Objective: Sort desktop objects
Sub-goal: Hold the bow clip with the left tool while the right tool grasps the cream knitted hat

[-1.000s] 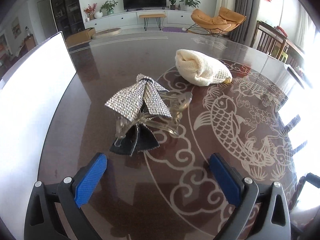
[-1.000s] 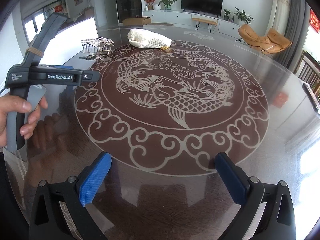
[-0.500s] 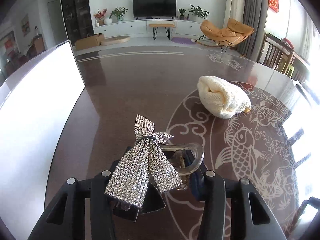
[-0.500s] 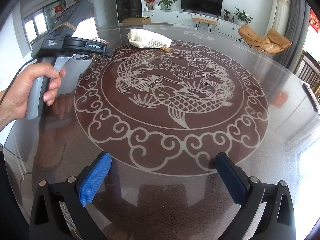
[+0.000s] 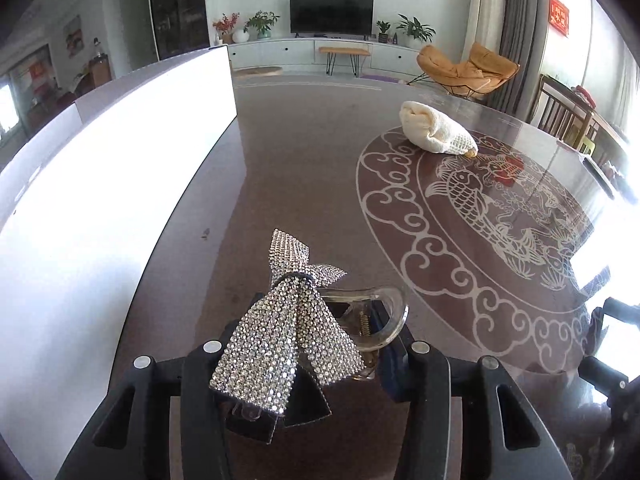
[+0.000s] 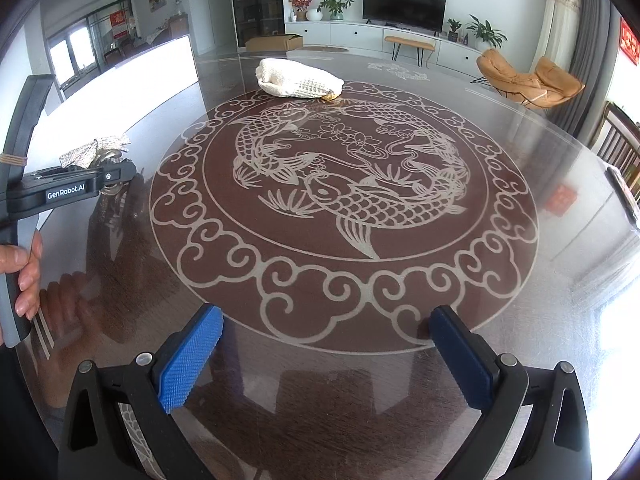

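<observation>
A clear hair clip with a rhinestone bow [image 5: 288, 332] sits between the fingers of my left gripper [image 5: 304, 364], which is shut on it. The right wrist view shows the same clip [image 6: 94, 150] at the tip of the left gripper [image 6: 108, 176], which a hand holds at the table's left side. A cream knitted pouch [image 5: 436, 134] lies farther back on the table, also visible as the pouch [image 6: 298, 78] beyond the fish pattern. My right gripper [image 6: 320, 356] hangs open over the near edge of the pattern with nothing between its blue pads.
A large white box [image 5: 100, 184] stands along the left side of the dark glossy round table [image 6: 320, 300]. A person's hand [image 6: 24, 272] grips the left handle. Chairs stand beyond the table's right edge.
The left gripper went from open in front of the hair clip to shut on it. It then carried the clip towards the white box and nearer to the right camera. The right gripper stayed still.
</observation>
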Demonstrator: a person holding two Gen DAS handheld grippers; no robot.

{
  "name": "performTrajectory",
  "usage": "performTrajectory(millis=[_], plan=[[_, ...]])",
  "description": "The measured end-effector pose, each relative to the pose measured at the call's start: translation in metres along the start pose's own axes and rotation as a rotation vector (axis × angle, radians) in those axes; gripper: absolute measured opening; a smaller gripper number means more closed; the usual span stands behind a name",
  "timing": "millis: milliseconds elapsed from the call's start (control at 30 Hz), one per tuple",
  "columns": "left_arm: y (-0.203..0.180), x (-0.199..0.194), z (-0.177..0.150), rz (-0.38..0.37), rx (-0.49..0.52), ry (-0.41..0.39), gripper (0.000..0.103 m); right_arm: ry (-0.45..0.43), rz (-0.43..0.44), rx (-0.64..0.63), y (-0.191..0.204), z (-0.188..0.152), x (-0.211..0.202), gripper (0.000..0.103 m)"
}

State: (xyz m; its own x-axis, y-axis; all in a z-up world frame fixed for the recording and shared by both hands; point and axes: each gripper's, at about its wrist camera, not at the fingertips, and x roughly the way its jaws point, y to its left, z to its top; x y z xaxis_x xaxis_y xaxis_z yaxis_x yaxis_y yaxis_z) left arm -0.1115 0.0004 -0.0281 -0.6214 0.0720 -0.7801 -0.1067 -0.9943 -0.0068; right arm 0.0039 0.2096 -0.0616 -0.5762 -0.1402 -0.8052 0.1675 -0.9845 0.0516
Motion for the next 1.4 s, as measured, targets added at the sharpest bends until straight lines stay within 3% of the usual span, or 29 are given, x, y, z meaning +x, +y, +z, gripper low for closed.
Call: performTrajectory(millis=[67, 167, 267, 333, 400, 533, 600, 633, 733, 800, 967, 1067, 1133, 1233, 1333, 1400], plan=[[-0.002, 0.001, 0.001, 0.006, 0.005, 0.002, 0.048, 0.004, 0.018, 0.034, -0.006, 0.023, 0.008, 0.103], [-0.004, 0.000, -0.001, 0.008, 0.007, 0.001, 0.049, -0.080, 0.052, 0.115, -0.018, 0.078, 0.015, 0.103], [-0.005, 0.000, -0.001, 0.008, 0.006, 0.001, 0.049, -0.133, 0.084, 0.098, -0.020, 0.139, 0.037, 0.103], [-0.005, 0.001, -0.001, 0.007, 0.006, 0.001, 0.049, -0.075, 0.098, 0.020, -0.008, 0.172, 0.067, 0.103], [-0.005, 0.001, -0.001, 0.008, 0.006, 0.001, 0.048, 0.007, 0.052, -0.060, 0.008, 0.193, 0.100, 0.103], [-0.005, 0.001, -0.001, 0.007, 0.006, 0.001, 0.048, 0.083, -0.030, -0.044, 0.022, 0.208, 0.146, 0.103], [-0.004, 0.001, -0.002, 0.005, 0.005, 0.000, 0.049, 0.089, -0.049, 0.000, 0.023, 0.207, 0.155, 0.098], [-0.005, 0.001, -0.002, 0.004, 0.004, 0.000, 0.048, 0.058, -0.063, -0.003, 0.026, 0.207, 0.153, 0.086], [-0.005, 0.001, -0.001, 0.003, 0.005, 0.000, 0.048, 0.031, -0.029, -0.032, 0.034, 0.206, 0.146, 0.068], [-0.005, 0.001, -0.001, -0.001, 0.002, 0.000, 0.048, 0.031, -0.012, -0.079, 0.043, 0.198, 0.140, 0.063], [-0.003, 0.001, -0.001, -0.022, -0.015, -0.004, 0.048, 0.002, 0.035, -0.215, 0.054, 0.142, 0.101, 0.063], [-0.007, 0.002, -0.001, -0.012, -0.007, -0.003, 0.048, -0.031, -0.009, -0.256, 0.046, 0.094, 0.067, 0.066], [-0.007, 0.002, -0.001, -0.009, -0.004, -0.002, 0.048, -0.024, -0.026, -0.218, 0.031, 0.065, 0.045, 0.073], [-0.008, 0.003, -0.001, -0.010, -0.005, -0.002, 0.048, 0.006, 0.038, -0.128, 0.007, 0.033, 0.017, 0.076], [-0.007, 0.003, -0.001, -0.011, -0.005, -0.002, 0.048, 0.016, 0.061, -0.093, -0.003, 0.022, 0.000, 0.090], [-0.004, 0.003, -0.001, -0.025, -0.016, -0.005, 0.048, 0.052, 0.080, -0.044, -0.006, 0.025, -0.002, 0.091]])
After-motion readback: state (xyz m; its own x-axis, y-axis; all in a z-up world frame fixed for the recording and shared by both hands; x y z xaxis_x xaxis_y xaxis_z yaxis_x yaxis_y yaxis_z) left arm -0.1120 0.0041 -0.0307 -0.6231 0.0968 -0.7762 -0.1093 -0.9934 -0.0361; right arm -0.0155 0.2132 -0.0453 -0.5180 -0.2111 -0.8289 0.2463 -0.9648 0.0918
